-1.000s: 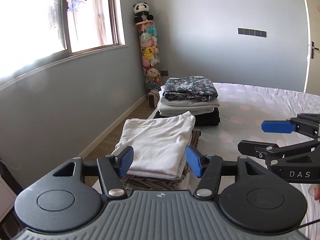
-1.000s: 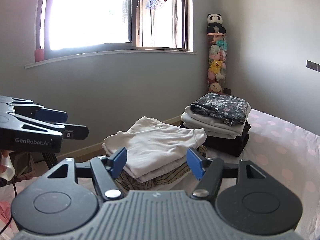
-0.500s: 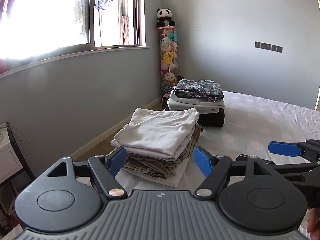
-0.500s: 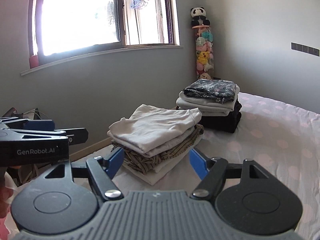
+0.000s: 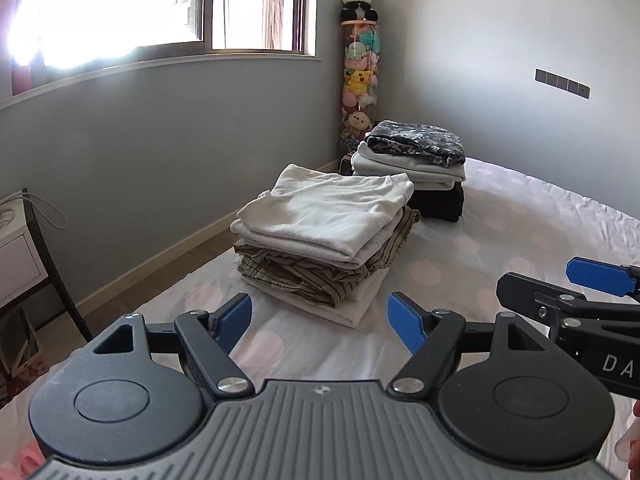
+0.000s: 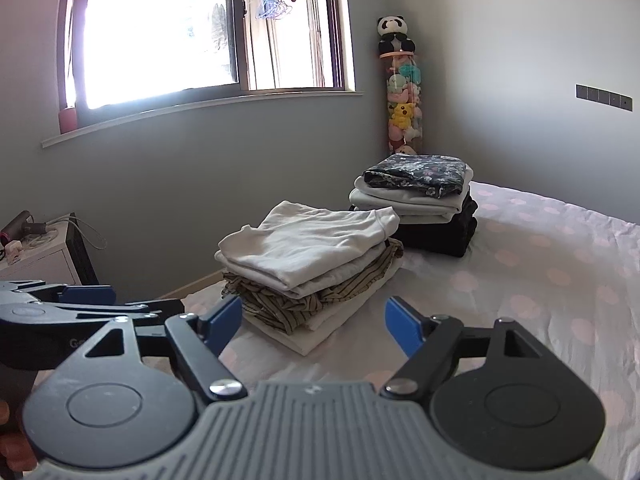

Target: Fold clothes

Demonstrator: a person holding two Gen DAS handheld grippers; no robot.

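Two stacks of folded clothes sat on the bed with the pale pink-dotted sheet (image 5: pixel 500 240). Near stack: a cream-white folded top (image 5: pixel 328 208) on a striped olive-brown folded garment (image 5: pixel 304 276), with a white folded piece (image 5: pixel 352 308) at the bottom. Far stack, just behind and apparently touching it: a dark floral folded garment (image 5: pixel 416 142) over pale grey-white folded pieces (image 5: pixel 408 170) on a black folded garment (image 5: pixel 438 202).

Left gripper (image 5: pixel 320 320) was held over the near edge of the bed, blue-padded fingers (image 5: pixel 404 326) spread wide, nothing between them. Right gripper (image 6: pixel 314 322) likewise: fingers (image 6: pixel 402 328) wide apart, empty, aimed at the near stack. Each gripper showed at the edge of the other's view, side by side, both short of the clothes.

Step in hand, my judgement: every garment in view already lay folded and stacked, as the task wants. That fits a gap between garments as well as the end of the job. No unfolded garment showed in either view; a pink patch at the bottom left corner of the left wrist view was too cropped to identify, possibly fabric. With no loose piece in view, no next grasp could be settled from here.
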